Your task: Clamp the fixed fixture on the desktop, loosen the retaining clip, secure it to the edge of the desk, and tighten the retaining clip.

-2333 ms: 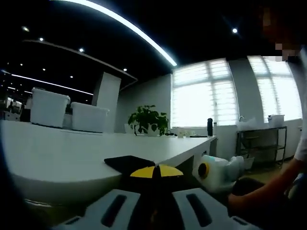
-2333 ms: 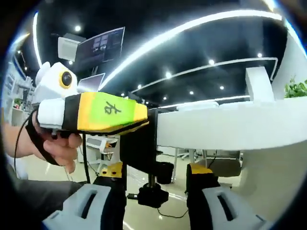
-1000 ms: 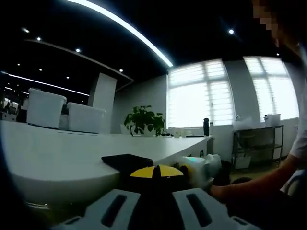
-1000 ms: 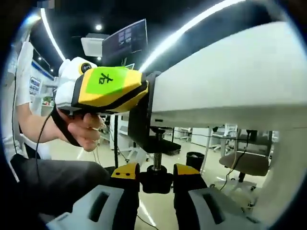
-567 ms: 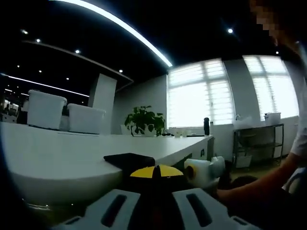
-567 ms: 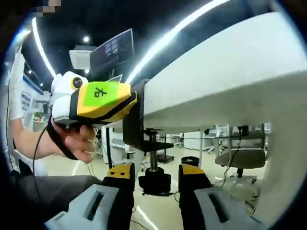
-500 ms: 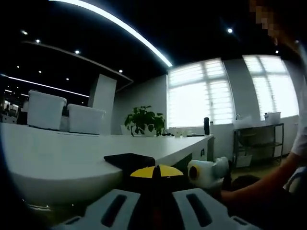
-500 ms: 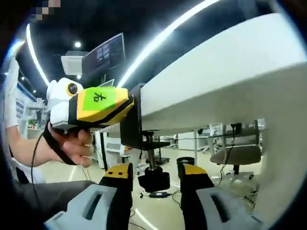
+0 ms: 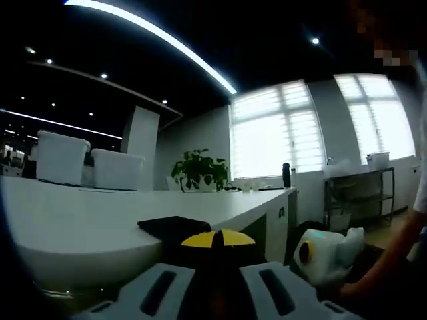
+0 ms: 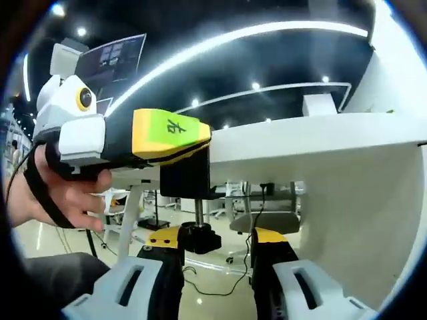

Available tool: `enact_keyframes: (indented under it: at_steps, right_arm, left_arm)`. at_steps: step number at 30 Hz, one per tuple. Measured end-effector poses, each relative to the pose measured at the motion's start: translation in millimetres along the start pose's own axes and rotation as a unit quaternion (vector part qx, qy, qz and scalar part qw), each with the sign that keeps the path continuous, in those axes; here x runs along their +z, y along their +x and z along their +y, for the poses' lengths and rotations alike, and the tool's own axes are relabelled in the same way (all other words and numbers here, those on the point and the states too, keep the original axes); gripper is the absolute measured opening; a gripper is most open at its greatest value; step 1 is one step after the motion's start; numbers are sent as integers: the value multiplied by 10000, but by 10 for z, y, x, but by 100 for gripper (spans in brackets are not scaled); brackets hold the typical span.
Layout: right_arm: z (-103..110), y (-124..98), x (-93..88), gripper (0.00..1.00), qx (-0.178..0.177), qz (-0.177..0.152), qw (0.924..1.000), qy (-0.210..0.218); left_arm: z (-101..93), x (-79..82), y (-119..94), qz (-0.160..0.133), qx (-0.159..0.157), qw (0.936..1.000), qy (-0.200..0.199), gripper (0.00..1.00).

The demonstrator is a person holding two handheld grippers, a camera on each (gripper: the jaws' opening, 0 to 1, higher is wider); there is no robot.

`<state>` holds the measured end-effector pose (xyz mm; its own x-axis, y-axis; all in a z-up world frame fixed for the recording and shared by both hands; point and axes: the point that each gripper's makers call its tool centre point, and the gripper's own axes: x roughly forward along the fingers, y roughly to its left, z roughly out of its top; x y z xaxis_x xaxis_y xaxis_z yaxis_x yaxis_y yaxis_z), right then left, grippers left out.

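Dim office ceiling with strip lights hung over a long white desk [image 9: 100, 213], and the black clamp [image 10: 185, 179] sat over its edge. In the right gripper view the right claw [image 10: 217, 250] stood with its jaws apart on either side of the knob [image 10: 197, 240] at the bottom of the clamp's screw, the yellow tips beside it but, as far as could be judged, not pressing on it. Half a second before, the knob had sat lower between the jaws and the desk had filled the upper right; now the view was more level and the desk's underside showed, so the right hand had rolled and eased back. Just above, the left claw [image 10: 200, 143] reached in with its yellow-green nose against the clamp's top, a hand [image 10: 63, 193] gripping its handle. In the left gripper view the left claw [image 9: 215, 240] had its yellow tips together on the clamp [image 9: 175, 227] lying on the desk [image 10: 320, 157] top; the right claw [image 9: 323, 253] had dropped lower at right than it was a moment earlier. This looked like a regrasp between turns of the knob, with tightening likely unfinished.
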<state>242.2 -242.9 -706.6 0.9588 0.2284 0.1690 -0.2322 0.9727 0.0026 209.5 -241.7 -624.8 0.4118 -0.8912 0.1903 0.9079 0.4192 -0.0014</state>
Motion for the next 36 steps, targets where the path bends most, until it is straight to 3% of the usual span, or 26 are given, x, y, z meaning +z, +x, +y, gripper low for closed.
enact_keyframes:
  at_steps: [6, 13, 15, 19, 23, 27, 33, 36]
  right_arm:
    - [-25, 109, 42, 35, -79, -25, 10000, 9]
    - [184, 198, -60, 30, 157, 75, 9998, 81]
    - [200, 214, -122, 25, 197, 126, 9996, -169]
    - [220, 174, -98, 25, 395, 72, 9992, 4]
    - [278, 147, -91, 25, 918, 60, 9958, -25]
    - [294, 151, -94, 25, 1606, 220, 9868, -6]
    - [404, 199, -105, 24, 2705, 356, 9618, -228]
    - [363, 223, -119, 24, 2884, 373, 9566, -199]
  left_arm:
    - [-36, -33, 34, 124, -91, 9998, 144, 3]
    - [-23, 26, 10, 83, -19, 9997, 226, 3]
    - [-35, 23, 12, 135, -73, 9993, 348, 3]
    - [-42, 22, 12, 209, -166, 9986, 453, 3]
    - [-31, 27, 2, 82, -224, 9997, 62, 3]
    - [-30, 19, 4, 70, -282, 9996, 15, 3]
    - [-34, 7, -2, 81, -309, 9995, -31, 3]
    - [-42, 6, -6, 146, -312, 9994, 90, 3]
